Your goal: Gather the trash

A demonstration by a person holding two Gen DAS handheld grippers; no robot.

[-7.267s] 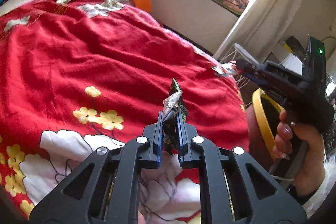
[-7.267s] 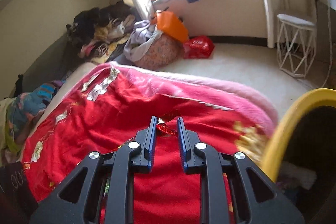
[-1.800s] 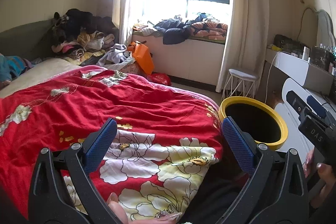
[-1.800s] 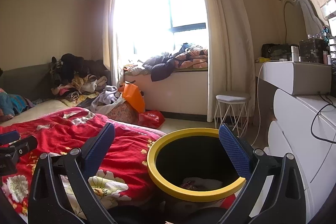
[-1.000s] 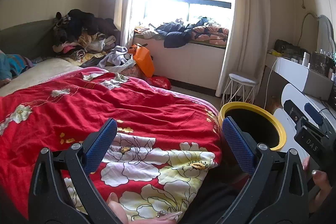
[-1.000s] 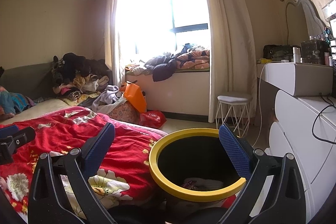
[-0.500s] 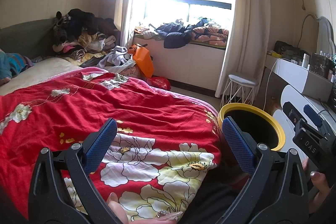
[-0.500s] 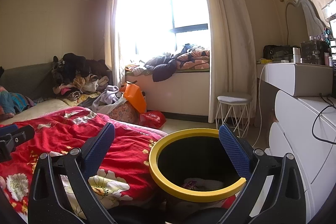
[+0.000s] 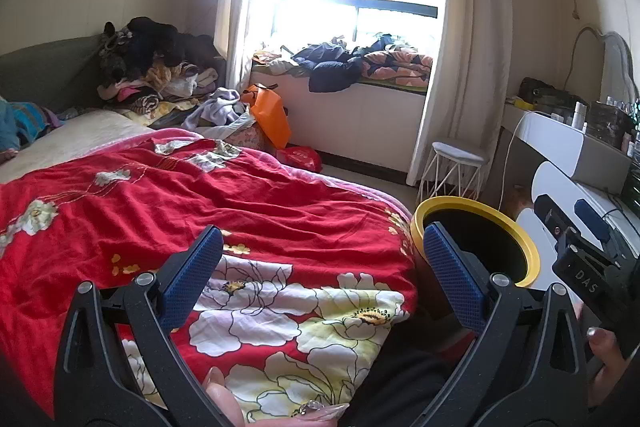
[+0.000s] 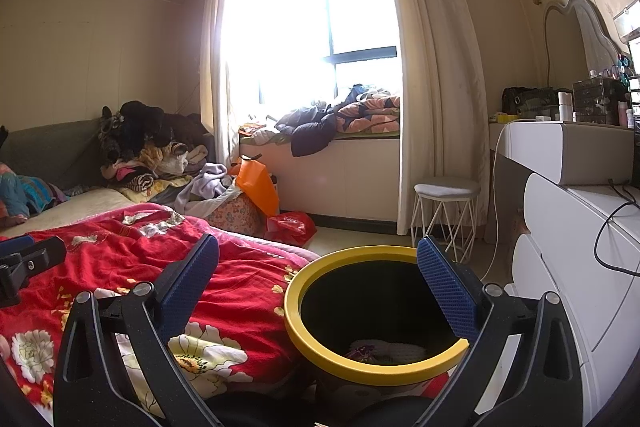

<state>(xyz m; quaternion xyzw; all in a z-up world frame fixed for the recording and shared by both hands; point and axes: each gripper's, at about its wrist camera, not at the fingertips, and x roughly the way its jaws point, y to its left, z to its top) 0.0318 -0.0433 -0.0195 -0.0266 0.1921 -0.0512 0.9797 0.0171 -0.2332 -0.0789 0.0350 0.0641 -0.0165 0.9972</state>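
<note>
Blue-padded right gripper (image 10: 318,275) stands wide and empty directly above the yellow-rimmed round black trash bin (image 10: 312,339), which sits against the foot of the bed with the red floral quilt (image 10: 132,267); crumpled wrappers (image 10: 384,351) lie at its bottom. Left gripper (image 9: 322,263), equally wide and empty, is over the quilt, the bin to its right. No loose trash shows on the quilt.

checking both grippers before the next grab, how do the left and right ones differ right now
The left gripper hangs over the red floral blanket, with the yellow-rimmed bin to its right. The right gripper points at the bin's mouth, where trash lies at the bottom. Both are wide open and hold nothing.
</note>
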